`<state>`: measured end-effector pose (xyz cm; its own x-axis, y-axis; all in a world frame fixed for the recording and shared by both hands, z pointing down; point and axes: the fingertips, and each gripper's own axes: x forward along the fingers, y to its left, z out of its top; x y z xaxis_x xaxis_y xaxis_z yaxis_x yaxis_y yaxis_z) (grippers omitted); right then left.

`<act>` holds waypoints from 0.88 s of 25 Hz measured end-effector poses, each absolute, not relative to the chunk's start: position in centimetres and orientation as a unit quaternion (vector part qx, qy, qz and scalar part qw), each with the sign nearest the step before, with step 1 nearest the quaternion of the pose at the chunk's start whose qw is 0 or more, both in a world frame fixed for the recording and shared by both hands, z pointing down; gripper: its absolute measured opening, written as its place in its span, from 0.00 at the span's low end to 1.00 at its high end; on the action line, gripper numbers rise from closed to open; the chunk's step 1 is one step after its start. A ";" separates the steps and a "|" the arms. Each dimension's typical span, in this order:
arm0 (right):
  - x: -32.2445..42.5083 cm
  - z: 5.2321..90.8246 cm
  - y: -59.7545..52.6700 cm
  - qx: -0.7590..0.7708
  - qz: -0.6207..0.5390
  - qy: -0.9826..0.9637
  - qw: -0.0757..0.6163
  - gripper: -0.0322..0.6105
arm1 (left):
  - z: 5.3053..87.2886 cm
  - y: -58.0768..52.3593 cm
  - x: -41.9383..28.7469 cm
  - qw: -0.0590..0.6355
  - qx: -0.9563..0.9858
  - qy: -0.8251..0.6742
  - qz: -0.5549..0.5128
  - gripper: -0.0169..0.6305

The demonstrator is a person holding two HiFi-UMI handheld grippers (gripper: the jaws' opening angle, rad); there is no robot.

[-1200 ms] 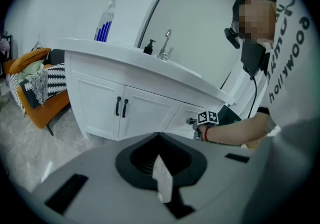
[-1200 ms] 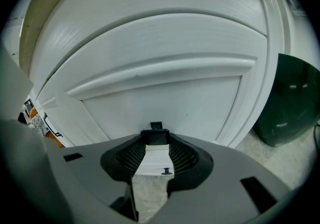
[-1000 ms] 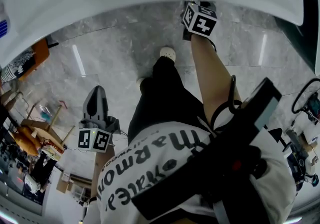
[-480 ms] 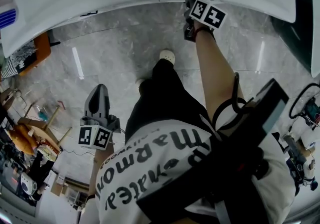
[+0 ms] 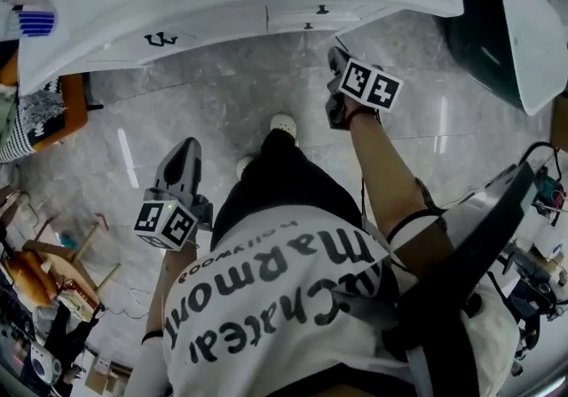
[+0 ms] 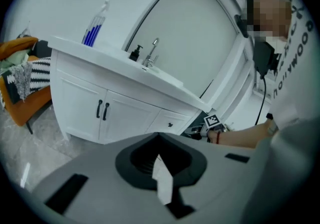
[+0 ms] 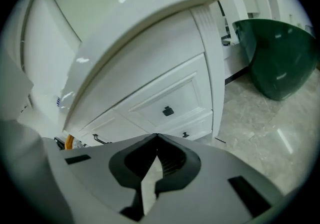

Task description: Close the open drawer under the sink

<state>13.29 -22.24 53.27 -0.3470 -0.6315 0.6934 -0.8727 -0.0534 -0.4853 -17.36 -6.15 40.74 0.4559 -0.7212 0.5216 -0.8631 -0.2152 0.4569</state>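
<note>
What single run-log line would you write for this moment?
drawers: closed flush | right gripper: jaws just closed, empty, clear of vanity | left gripper: shut, empty

White vanity cabinet with small black knobs; grey veined marble floor; glossy dark green tub; white T-shirt lettered black.

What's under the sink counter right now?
Two white cabinet doors, and beside them two stacked drawers, both fronts apparently flush. Whatever is inside is hidden behind those closed fronts.
</note>
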 end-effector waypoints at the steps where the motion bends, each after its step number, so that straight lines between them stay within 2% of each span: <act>1: 13.1 51.6 -20.9 0.554 0.462 -0.683 0.117 0.07 | 40.3 -5.8 -16.9 0.371 0.779 -0.497 0.095 0.04; 4: 12.8 46.3 -16.9 0.554 0.449 -0.696 0.082 0.07 | 37.7 -5.0 -15.8 0.374 0.803 -0.457 0.071 0.04; 13: 10.8 34.1 -8.8 0.589 0.374 -0.716 0.013 0.07 | 30.1 -0.7 -17.3 0.309 0.866 -0.392 0.030 0.04; 22: 8.4 30.0 -2.4 0.606 0.340 -0.719 -0.003 0.07 | 27.5 3.6 -19.6 0.287 0.888 -0.359 0.019 0.04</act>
